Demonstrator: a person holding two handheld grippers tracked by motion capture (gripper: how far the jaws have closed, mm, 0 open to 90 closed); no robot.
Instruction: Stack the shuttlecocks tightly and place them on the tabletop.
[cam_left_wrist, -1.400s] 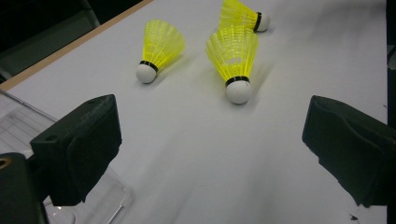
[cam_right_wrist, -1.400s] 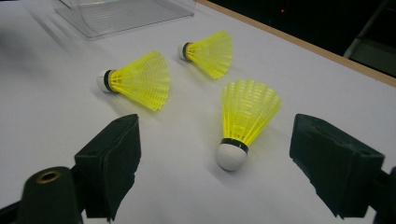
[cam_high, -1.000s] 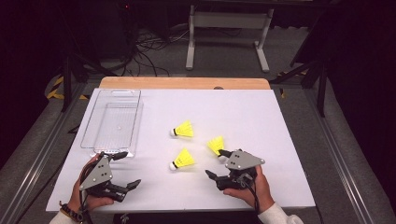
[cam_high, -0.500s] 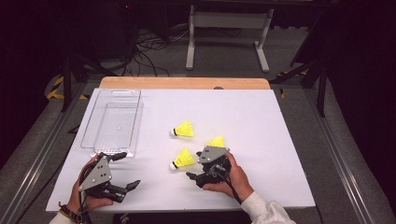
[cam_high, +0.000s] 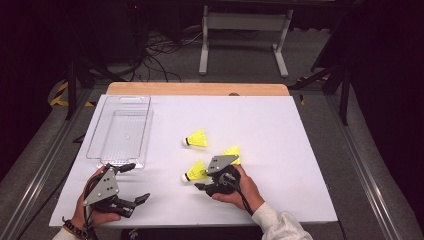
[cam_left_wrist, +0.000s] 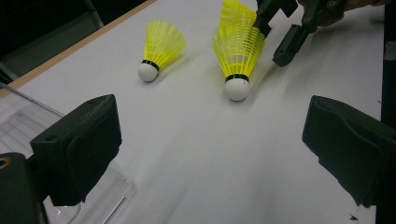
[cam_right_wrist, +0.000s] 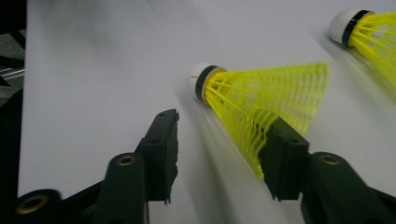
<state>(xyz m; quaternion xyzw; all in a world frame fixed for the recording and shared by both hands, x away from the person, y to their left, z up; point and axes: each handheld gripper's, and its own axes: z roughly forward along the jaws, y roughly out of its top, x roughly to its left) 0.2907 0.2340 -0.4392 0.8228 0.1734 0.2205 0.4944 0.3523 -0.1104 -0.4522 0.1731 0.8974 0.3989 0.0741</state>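
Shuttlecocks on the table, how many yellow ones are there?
3. One lies alone mid-table. One lies at the right gripper, whose fingers are open beside its skirt. One is partly hidden behind that gripper's grey plate. The clear tray looks empty.

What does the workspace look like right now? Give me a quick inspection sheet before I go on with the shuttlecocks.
Surface: white table top, wooden strip along the far edge.
Job's things: three yellow shuttlecocks lying on their sides; nearest shuttlecock by the right gripper, second shuttlecock farther out, third shuttlecock partly behind the right gripper. Clear tray at left, empty.
Clutter: nothing seen.
Grippers: right gripper open, jaws either side of the nearest shuttlecock's skirt, one jaw against it; left gripper open, holding nothing, near the tray's near end.
Cables: one trails from each gripper; loose cables on the floor beyond the table.
Surroundings: dark room, grey stand legs behind.
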